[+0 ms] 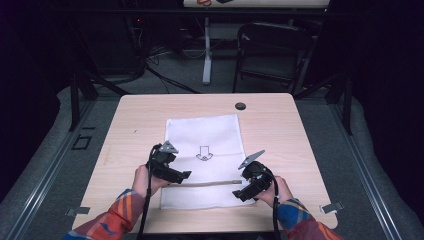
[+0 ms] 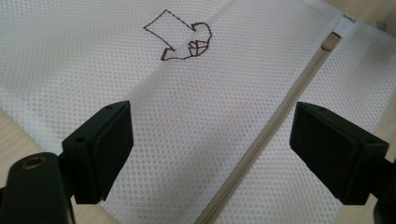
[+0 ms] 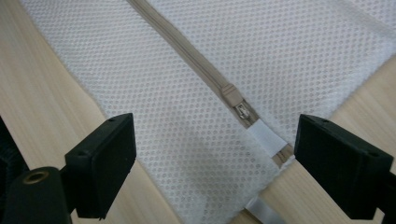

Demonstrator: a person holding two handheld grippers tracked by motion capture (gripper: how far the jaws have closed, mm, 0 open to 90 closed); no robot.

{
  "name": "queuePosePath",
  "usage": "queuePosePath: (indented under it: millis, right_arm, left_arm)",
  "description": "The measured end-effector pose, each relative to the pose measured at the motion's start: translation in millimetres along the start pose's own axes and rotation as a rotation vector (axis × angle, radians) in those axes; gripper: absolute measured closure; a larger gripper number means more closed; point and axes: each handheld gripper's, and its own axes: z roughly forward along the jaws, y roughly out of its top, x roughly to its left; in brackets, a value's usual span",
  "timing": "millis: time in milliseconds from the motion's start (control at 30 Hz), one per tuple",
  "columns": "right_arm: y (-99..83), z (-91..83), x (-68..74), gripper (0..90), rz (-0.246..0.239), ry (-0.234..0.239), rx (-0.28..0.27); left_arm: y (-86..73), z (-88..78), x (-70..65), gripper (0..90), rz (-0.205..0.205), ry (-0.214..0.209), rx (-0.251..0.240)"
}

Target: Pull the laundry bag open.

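Near edge: my right gripper (image 1: 239,191) hangs with jaws wide, nothing between them, just over the zipper slider (image 3: 232,97) at the right end of the flat white mesh laundry bag (image 1: 205,140). My left gripper (image 1: 184,175) is equally wide and empty, over the mesh beside the beige zipper (image 2: 275,121).

Risks, as I judge them: the slider is small and lies flat, so a closing pad could catch mesh instead, or slip off. With neither gripper pinning it, the light bag may drag or bunch across the pale wooden tabletop (image 1: 130,120) when pulled.

Mid: stitched brown arrow emblem (image 1: 203,153). Nothing blocks either approach.

Far: 1 round black grommet (image 1: 240,106) and a dark chair (image 1: 272,50), both well clear.
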Motion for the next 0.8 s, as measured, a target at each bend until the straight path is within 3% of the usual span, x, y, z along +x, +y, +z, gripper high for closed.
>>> queuePosePath:
  millis: [200, 367, 800]
  right_arm:
    - [1.4, -3.5, -4.9, 19.4, 0.006, -0.016, -0.005]
    - [0.6, -3.0, -8.2, 27.3, 0.023, -0.026, -0.018]
    - [-3.0, 8.8, -25.4, 73.7, 0.114, -0.090, -0.001]
  left_arm:
    - [2.6, -0.3, -0.9, 12.9, -0.004, 0.000, -0.020]
    - [8.1, 4.2, -4.2, 13.4, 0.017, -0.009, -0.033]
    - [23.3, 24.4, -23.0, 15.8, 0.068, -0.057, -0.036]
